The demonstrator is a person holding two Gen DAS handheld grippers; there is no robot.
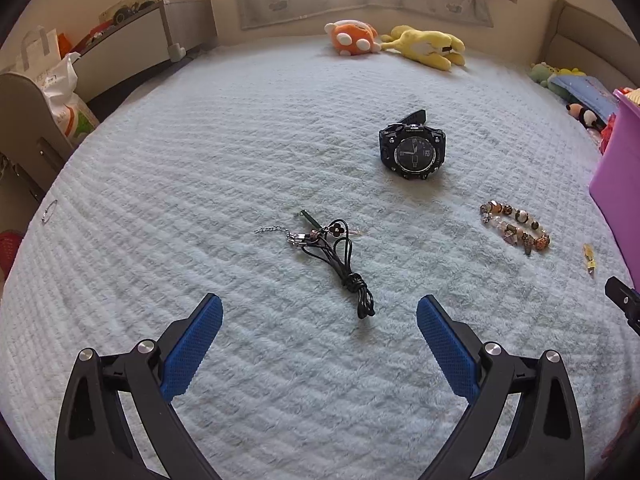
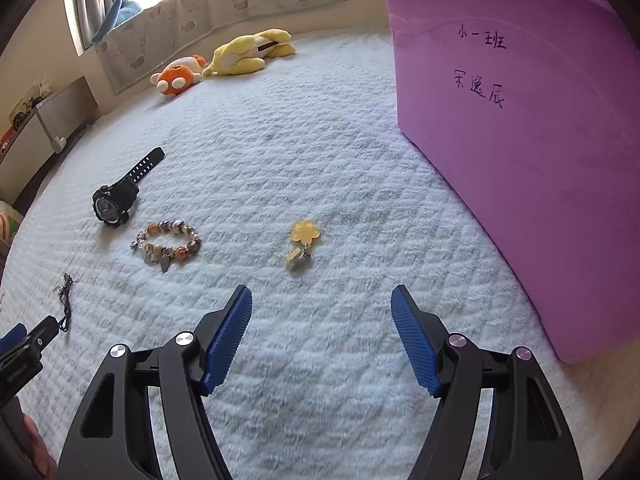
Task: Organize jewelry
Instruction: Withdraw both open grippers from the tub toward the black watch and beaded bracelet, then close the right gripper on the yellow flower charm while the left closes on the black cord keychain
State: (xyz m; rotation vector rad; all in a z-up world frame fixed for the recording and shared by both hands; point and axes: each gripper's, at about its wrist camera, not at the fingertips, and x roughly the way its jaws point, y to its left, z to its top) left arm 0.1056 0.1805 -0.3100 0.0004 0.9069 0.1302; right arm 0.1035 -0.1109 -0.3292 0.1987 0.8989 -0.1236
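Thin ring (image 1: 49, 211): lies at the far left edge of the bed cover (image 1: 240, 140), well apart from the rest; easy to overlook, and a nudge could send it off the edge.
Left gripper (image 1: 319, 312): jaws wide, holding nothing; hovers just short of the cord necklace (image 1: 332, 248).
Cord necklace: black cord knotted in a bundle, chain and flower charm trailing; a pinch on one strand may leave the chain dragging and snagging in the plush pile.
Watch (image 1: 412, 148): beyond the necklace, face up, strap behind; bulky, may twist out of a shallow grip.
Beaded bracelet (image 2: 168, 244): between watch and yellow flower charm (image 2: 303, 242); round beads could roll between the pads.
Right gripper (image 2: 322, 300): jaws wide, empty; near the flower charm; the charm is small and flat, so closing fingers may grab cover fibres instead.
Purple bin (image 2: 520, 140): tall wall at right; a dropped piece could fall outside it.
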